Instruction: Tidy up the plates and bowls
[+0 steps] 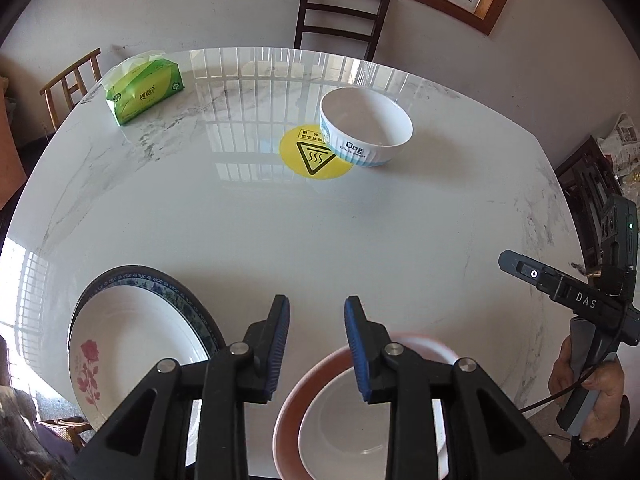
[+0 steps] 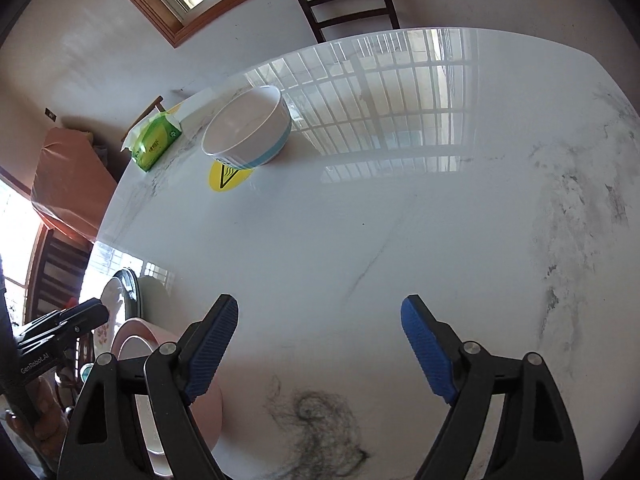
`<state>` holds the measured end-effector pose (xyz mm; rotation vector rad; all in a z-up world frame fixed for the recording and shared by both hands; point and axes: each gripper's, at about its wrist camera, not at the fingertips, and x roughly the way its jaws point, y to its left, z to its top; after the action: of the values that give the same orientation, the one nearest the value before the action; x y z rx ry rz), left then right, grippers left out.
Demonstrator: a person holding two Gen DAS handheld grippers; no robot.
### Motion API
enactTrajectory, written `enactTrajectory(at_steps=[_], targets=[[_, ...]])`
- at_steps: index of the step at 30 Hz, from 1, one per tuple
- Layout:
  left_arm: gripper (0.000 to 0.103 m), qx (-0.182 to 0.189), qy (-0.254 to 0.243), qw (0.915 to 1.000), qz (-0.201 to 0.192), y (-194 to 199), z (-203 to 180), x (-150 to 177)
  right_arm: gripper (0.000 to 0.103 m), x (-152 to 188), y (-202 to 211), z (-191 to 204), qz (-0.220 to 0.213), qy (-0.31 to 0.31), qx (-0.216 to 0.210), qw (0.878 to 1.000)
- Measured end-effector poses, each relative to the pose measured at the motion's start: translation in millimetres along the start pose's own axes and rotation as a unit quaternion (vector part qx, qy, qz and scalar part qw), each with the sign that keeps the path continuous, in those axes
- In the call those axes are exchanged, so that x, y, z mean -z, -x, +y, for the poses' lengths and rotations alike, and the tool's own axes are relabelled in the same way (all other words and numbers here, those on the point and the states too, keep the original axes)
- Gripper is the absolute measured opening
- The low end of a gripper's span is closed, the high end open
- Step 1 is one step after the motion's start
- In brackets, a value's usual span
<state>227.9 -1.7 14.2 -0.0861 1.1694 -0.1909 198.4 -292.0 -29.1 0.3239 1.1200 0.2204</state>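
Observation:
A white ribbed bowl with a blue band [image 1: 366, 126] stands far across the marble table [image 1: 240, 220], partly on a yellow warning sticker [image 1: 310, 156]; it also shows in the right wrist view [image 2: 248, 126]. A pink-rimmed bowl [image 1: 320, 420] sits under my left gripper [image 1: 316, 344], which is open above its rim. A rose-patterned plate on a blue-rimmed plate [image 1: 124, 344] lies to the left. My right gripper [image 2: 320, 344] is open and empty over bare table; the pink bowl [image 2: 136, 336] is at its left.
A green tissue pack [image 1: 144, 88] lies at the far left of the table. Dark wooden chairs [image 1: 340, 16] stand at the far side and left. The right gripper's body [image 1: 576, 300] hovers at the table's right edge.

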Motion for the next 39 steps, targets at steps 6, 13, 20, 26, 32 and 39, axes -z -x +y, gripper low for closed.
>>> enactTrajectory(at_steps=[6, 13, 20, 26, 32, 39], targets=[[0.029, 0.013, 0.010, 0.9999, 0.000, -18, -3, -49, 0.082, -30, -7, -5, -0.019, -0.024, -0.017, 0.999], [0.029, 0.068, 0.038, 0.9969, -0.002, -37, -3, -105, 0.082, -84, -23, 12, 0.002, -0.013, -0.030, 0.999], [0.029, 0.071, 0.063, 0.9952, 0.022, -72, -1, -139, 0.076, -127, -39, 24, 0.009, -0.017, -0.038, 0.999], [0.029, 0.076, 0.083, 0.9930, 0.036, -93, 3, -156, 0.069, -150, -60, 31, 0.025, -0.017, -0.029, 0.999], [0.029, 0.041, 0.090, 0.9937, 0.052, -110, -1, -171, 0.053, -164, -80, 36, 0.050, -0.020, -0.019, 0.998], [0.029, -0.007, 0.076, 0.9944, 0.074, -140, -5, -184, 0.047, -178, -107, 37, 0.084, -0.024, -0.006, 0.996]])
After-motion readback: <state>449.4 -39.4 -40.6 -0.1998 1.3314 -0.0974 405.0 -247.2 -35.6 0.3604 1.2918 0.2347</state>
